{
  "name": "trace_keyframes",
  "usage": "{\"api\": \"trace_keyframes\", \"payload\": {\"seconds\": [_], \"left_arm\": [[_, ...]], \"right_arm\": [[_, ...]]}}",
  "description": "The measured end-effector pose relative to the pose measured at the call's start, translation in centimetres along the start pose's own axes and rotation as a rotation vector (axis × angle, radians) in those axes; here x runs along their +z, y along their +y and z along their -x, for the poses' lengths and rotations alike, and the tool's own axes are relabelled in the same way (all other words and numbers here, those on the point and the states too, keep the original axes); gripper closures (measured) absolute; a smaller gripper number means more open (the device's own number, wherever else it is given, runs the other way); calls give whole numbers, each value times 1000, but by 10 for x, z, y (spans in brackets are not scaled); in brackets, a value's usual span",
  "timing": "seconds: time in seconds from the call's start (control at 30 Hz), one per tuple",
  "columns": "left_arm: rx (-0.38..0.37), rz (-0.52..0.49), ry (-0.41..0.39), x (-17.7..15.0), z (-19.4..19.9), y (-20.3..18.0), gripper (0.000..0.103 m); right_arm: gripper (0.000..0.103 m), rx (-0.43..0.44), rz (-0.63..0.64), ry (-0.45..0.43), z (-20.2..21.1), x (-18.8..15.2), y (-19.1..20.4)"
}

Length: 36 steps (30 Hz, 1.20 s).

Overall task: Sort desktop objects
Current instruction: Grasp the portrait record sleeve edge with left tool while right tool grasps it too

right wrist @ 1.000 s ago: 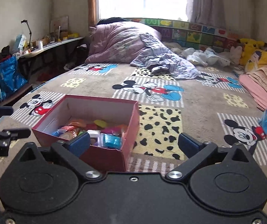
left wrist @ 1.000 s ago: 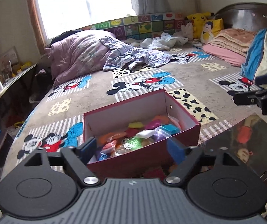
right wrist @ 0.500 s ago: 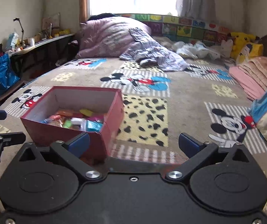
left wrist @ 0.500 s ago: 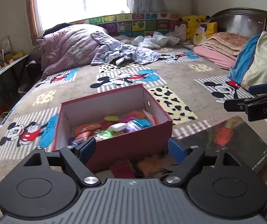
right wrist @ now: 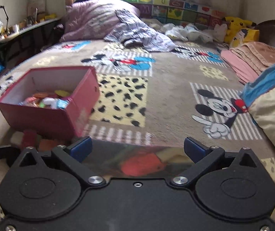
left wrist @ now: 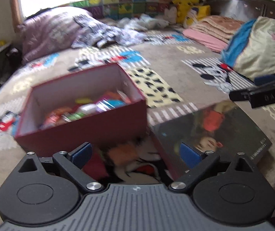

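Observation:
A red cardboard box (left wrist: 91, 127) holding several colourful small packets (left wrist: 91, 106) sits on the Mickey Mouse bedspread; it also shows in the right wrist view (right wrist: 47, 121). A dark glossy book (left wrist: 220, 132) lies right of the box, and shows under my right gripper (right wrist: 137, 162). Small loose objects, orange and red (left wrist: 122, 156), lie in front of the box. My left gripper (left wrist: 135, 154) is open and empty just above them. My right gripper (right wrist: 136, 149) is open and empty over the book; it shows at the right edge of the left wrist view (left wrist: 260, 94).
A cream and blue pillow (right wrist: 272, 100) lies at the right. Folded pink blankets (right wrist: 253, 61), a purple quilt (right wrist: 99, 21), crumpled clothes (right wrist: 143, 36) and a yellow plush (right wrist: 237, 28) lie at the far side. A cluttered shelf (right wrist: 22, 27) runs along the left wall.
Both grippers have moved back and down toward the near edge of the bed. The box now lies farther left in both views, and the book and loose objects are closer.

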<state>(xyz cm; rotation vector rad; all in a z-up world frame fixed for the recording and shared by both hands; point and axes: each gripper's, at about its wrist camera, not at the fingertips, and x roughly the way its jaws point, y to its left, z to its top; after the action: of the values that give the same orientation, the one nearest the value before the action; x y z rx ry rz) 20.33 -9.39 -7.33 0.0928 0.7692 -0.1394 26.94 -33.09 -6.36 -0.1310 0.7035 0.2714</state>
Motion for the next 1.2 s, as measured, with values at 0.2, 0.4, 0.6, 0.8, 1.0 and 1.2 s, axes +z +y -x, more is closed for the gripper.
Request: {"api": "trace_keyframes", "payload": {"seconds": [0.2,0.4,0.6,0.8,1.0,1.2], "left_arm": [[-72,24,98,-13,-33,-18,5],[-145,85,171,-23,-64,-28,5],[-185,126,215,-32,-89,-37,5],[-237,189,249,-38,-110,-36,5],[-275,231,278,-40,-122,-31,0],[-277,198,245,-43,-118,-36,0]], "right_arm": [[1,-25,-30,89,-19,-16,-44],[1,-63,-36,182,-39,-38,-85],[1,15,-84,258,-55,-56,-109],[1,122,-70,341,-73,-73,-105],[1,196,-125,382,-79,-81,-112],[1,237,-181,409,-81,-88,-112]]}}
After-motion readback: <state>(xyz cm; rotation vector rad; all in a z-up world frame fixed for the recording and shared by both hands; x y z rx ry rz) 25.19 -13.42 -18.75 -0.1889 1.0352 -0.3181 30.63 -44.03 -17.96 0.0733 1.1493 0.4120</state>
